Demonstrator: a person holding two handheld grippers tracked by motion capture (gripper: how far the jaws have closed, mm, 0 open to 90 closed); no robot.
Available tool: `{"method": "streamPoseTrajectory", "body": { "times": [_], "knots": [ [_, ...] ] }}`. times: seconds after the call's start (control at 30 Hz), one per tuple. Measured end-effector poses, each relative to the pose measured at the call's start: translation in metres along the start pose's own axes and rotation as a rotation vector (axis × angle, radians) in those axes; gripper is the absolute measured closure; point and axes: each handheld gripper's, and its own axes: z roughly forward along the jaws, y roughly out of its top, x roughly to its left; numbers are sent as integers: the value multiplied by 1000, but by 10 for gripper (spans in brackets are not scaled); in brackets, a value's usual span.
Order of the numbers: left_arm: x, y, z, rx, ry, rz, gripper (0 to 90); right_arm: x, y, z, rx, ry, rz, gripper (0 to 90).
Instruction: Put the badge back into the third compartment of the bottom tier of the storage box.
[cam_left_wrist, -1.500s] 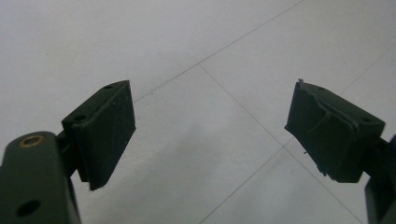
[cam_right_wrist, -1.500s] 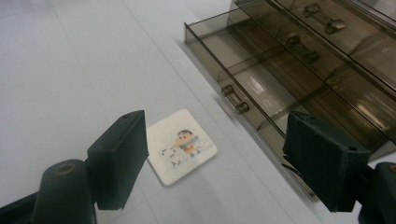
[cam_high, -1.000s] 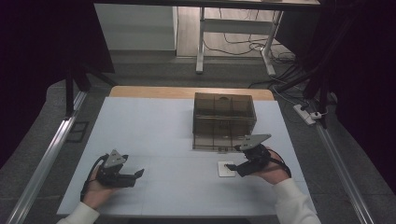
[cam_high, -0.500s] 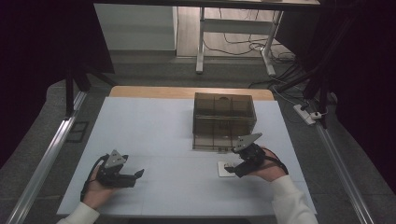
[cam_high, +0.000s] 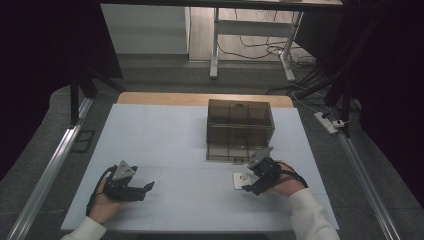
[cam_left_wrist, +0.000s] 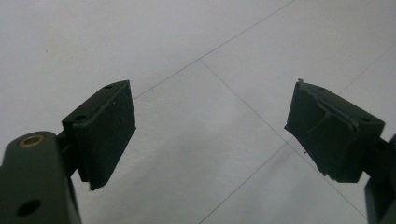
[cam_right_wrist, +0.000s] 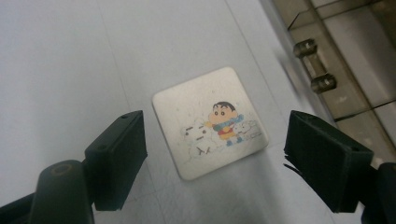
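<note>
A small square white tile with a cartoon figure printed on it lies flat on the white table, just in front of a smoky see-through drawer box. My right gripper hovers low over the tile, pointing down and to the left. Its jaws have just been opening; they stand wide on either side of the tile and do not touch it. My left gripper rests at the front left, open, with bare table between its jaws.
The drawer box stands close on the far side of the right gripper, its small metal knobs facing the tile. Metal rails run along both table sides, and the table's front edge is near both hands.
The right gripper has sunk slightly and shifted left toward the tile. The left gripper has not moved.
</note>
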Motion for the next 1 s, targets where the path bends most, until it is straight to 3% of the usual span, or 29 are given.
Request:
{"method": "streamPoseTrajectory", "body": {
  "times": [0.2,0.37,0.8,1.0],
  "knots": [
    [0,0,1,6,1,5,153,2,4,12,32,16,-18,184],
    [0,0,1,7,0,6,153,2,6,21,62,-1,-32,167],
    [0,0,2,11,2,7,153,-6,6,26,44,38,-20,165],
    [0,0,2,12,2,8,153,-4,7,24,57,44,-34,235]
  ]
}}
